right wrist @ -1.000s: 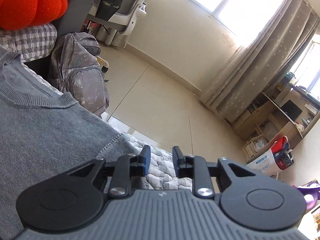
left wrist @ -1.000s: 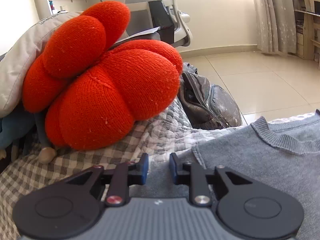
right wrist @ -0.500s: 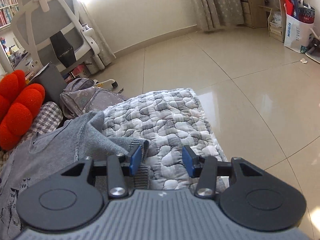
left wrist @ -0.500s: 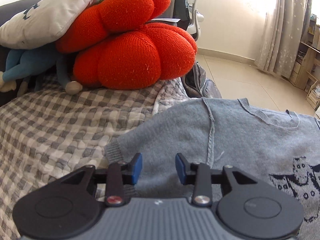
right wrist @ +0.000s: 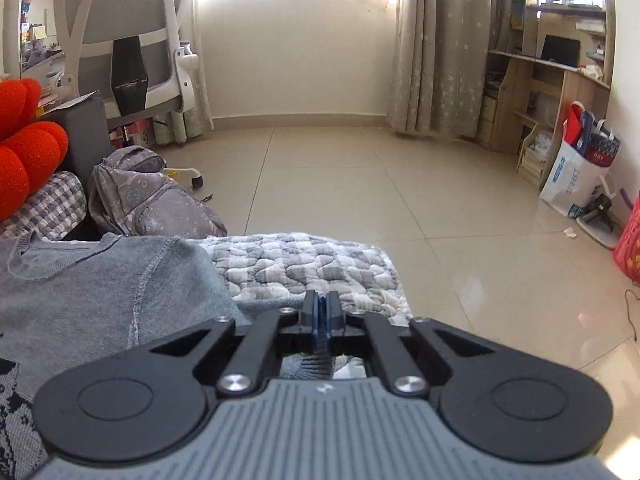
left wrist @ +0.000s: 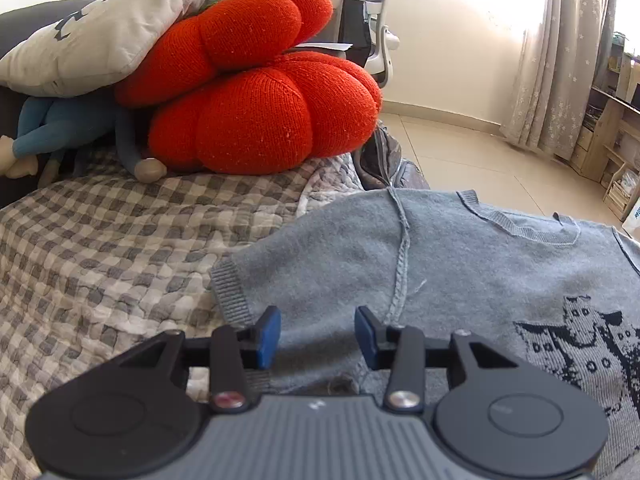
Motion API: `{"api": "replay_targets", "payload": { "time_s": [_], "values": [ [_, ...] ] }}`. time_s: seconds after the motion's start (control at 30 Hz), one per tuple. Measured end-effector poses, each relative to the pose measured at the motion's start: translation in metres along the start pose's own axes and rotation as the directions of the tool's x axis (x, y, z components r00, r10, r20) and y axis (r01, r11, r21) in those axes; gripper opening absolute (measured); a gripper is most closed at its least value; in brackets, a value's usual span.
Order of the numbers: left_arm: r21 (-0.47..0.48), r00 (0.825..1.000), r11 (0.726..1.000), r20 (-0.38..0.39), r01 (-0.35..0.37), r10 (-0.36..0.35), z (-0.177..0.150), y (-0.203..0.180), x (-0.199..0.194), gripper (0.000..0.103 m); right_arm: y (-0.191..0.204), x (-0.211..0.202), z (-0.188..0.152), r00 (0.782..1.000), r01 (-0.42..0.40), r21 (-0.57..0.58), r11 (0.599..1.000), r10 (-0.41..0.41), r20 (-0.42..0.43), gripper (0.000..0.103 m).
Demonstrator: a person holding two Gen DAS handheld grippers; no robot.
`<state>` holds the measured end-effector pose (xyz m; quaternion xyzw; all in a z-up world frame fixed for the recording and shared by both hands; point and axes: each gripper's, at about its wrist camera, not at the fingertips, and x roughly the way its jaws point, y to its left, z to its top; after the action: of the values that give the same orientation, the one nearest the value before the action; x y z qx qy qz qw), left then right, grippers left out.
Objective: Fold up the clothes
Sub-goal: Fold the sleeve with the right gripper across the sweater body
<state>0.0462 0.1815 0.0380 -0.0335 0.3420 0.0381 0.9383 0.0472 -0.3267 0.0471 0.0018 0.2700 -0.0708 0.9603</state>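
Note:
A grey knit sweater [left wrist: 460,264] with a dark patterned front lies flat on the checked quilt [left wrist: 100,248]. Its left sleeve ends in a ribbed cuff [left wrist: 232,292]. My left gripper [left wrist: 316,334] hovers over that sleeve just right of the cuff. Its jaws are opening, the sleeve lies below them, and the pads do not press on it. In the right wrist view the sweater [right wrist: 100,288] fills the lower left. My right gripper [right wrist: 320,314] is shut at the other sleeve's end, with a strip of ribbed cuff [right wrist: 316,365] pinched between the pads.
A red knit cushion [left wrist: 256,92], a grey pillow [left wrist: 104,36] and a blue plush toy [left wrist: 60,128] are piled at the head of the quilt. A grey backpack [right wrist: 148,200] and an office chair [right wrist: 128,48] stand beside it. The tiled floor [right wrist: 400,184] runs to wooden shelves [right wrist: 552,92] and bags [right wrist: 576,172].
The left gripper drew back from the cushion to the left sleeve and its jaws widened. The right gripper rolled level, moved to the right sleeve's cuff and closed on it.

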Motion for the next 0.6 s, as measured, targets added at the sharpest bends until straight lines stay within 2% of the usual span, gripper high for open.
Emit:
{"api": "replay_targets", "payload": {
  "time_s": [0.23, 0.3, 0.4, 0.5, 0.6],
  "values": [
    [-0.031, 1.0, 0.999, -0.011, -0.01, 0.01, -0.004, 0.008, 0.009, 0.043, 0.002, 0.005, 0.002, 0.985, 0.165, -0.061, 0.984, -0.162, 0.057, 0.003],
    [-0.025, 1.0, 0.999, -0.011, -0.02, 0.019, -0.005, 0.009, 0.009, 0.045, -0.001, 0.009, 0.0, 0.982, 0.179, -0.026, 0.983, -0.178, 0.062, 0.003],
    [-0.033, 0.999, 0.998, -0.011, -0.053, 0.052, -0.006, 0.013, 0.009, 0.046, -0.016, 0.018, -0.001, 0.995, 0.096, 0.111, 0.989, -0.098, 0.006, 0.006],
    [-0.068, 0.997, 0.995, 0.004, -0.073, 0.073, -0.004, 0.025, 0.004, 0.046, -0.038, 0.017, -0.007, 1.0, -0.01, 0.301, 0.953, 0.017, -0.022, 0.015],
    [-0.107, 0.995, 0.99, 0.004, -0.097, 0.098, -0.003, 0.041, 0.001, 0.047, -0.047, 0.014, -0.016, 0.994, -0.057, 0.348, 0.936, 0.085, -0.065, 0.019]
  ]
}}
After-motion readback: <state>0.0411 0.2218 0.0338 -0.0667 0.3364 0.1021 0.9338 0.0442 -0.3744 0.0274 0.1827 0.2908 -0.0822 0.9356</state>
